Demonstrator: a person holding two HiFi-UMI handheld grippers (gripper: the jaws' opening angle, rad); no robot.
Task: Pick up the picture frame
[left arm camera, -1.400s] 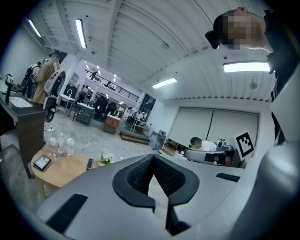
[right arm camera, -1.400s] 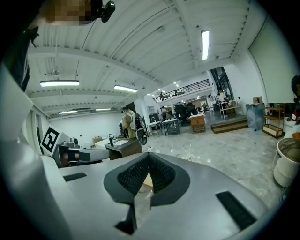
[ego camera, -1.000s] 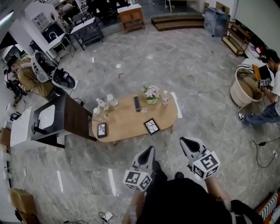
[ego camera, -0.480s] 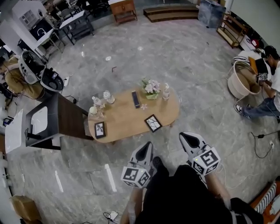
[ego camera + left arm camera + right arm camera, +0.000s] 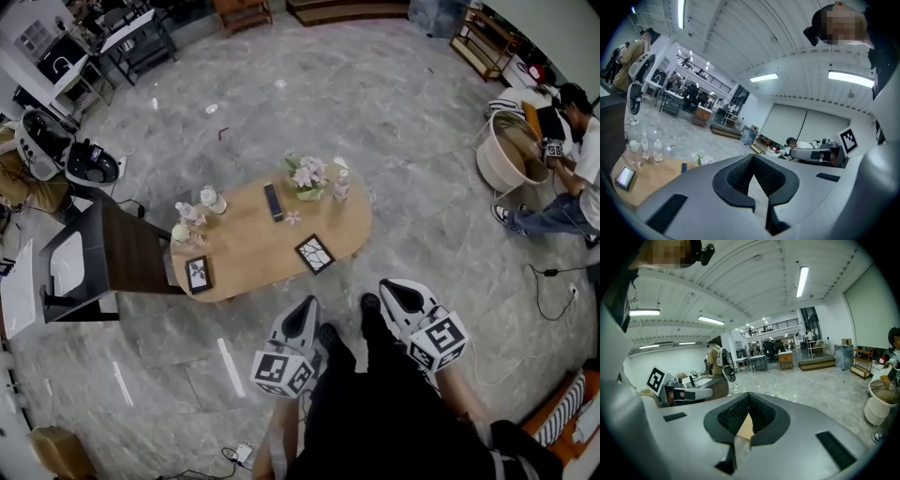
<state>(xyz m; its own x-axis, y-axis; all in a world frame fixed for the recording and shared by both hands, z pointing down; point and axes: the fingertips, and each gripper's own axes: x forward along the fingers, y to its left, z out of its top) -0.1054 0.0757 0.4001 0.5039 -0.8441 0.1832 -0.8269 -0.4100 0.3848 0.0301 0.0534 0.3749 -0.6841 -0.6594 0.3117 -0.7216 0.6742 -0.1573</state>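
Two picture frames lie flat on the oval wooden table [image 5: 246,246]. One, with a black-and-white cracked pattern [image 5: 314,253], is near the front edge. A smaller dark-edged one [image 5: 198,274] is at the left end and shows again in the left gripper view [image 5: 624,176]. My left gripper [image 5: 306,311] and right gripper [image 5: 390,290] hang side by side in front of the table, short of it and over the floor. Both are shut with nothing in them. Each gripper's own view shows its jaws meeting at the tip: left gripper [image 5: 753,157], right gripper [image 5: 748,394].
The table also carries a flower pot [image 5: 307,175], a dark remote [image 5: 273,202] and small bottles [image 5: 208,199]. A dark cabinet with a sink [image 5: 112,251] stands at its left end. A person [image 5: 574,173] crouches by a round tub [image 5: 511,155] at the far right. Cables [image 5: 553,272] lie on the floor.
The table has drifted up and left in the head view, and the feet now show close to its front edge. Both grippers keep side by side and stay shut.
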